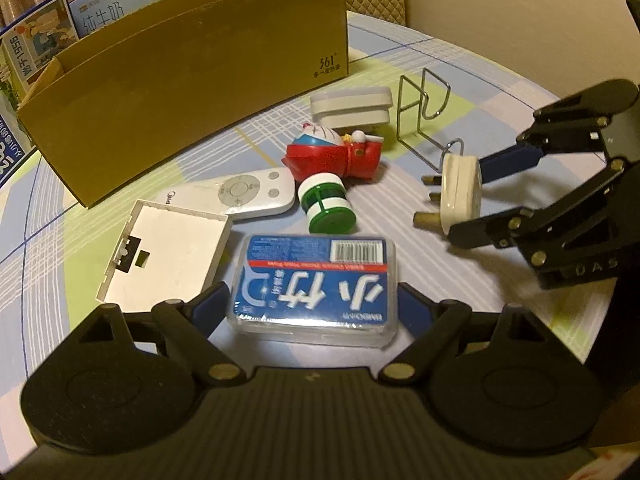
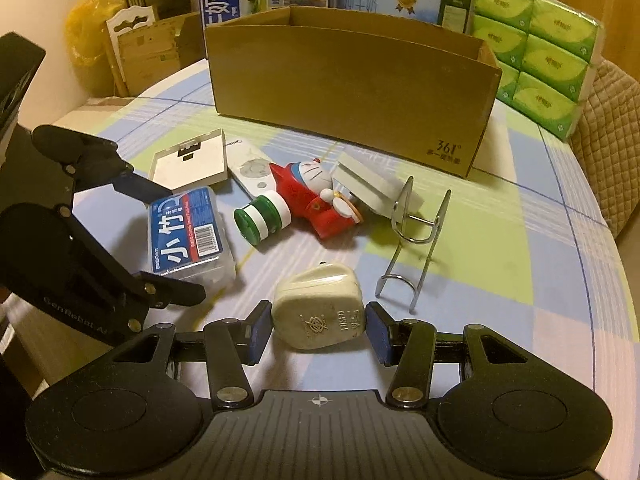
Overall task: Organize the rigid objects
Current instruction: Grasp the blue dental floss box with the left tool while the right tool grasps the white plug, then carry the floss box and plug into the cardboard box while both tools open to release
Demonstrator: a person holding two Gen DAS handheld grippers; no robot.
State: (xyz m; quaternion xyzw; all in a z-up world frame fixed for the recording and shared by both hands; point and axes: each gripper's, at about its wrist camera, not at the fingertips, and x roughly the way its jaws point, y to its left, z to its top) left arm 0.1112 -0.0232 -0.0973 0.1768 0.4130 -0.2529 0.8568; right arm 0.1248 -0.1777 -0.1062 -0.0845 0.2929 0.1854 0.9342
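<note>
The white three-pin plug is lying on the surface at the lower centre of the right wrist view, directly between the two blue pads of the right tongs, with its long axis pointing away from the camera toward the cardboard box at the top of the frame. In the left wrist view the plug is sitting at the right middle, its pins pointing left, and the right tongs are clenching on its body. The left tongs are standing released around the blue floss-pick box at the lower centre, and I cannot tell if the pads are touching its sides. Both hands are tilting the tongs downward. In my judgement the right hand is the nearer one to lift the plug and carry it to the cardboard box.
</note>
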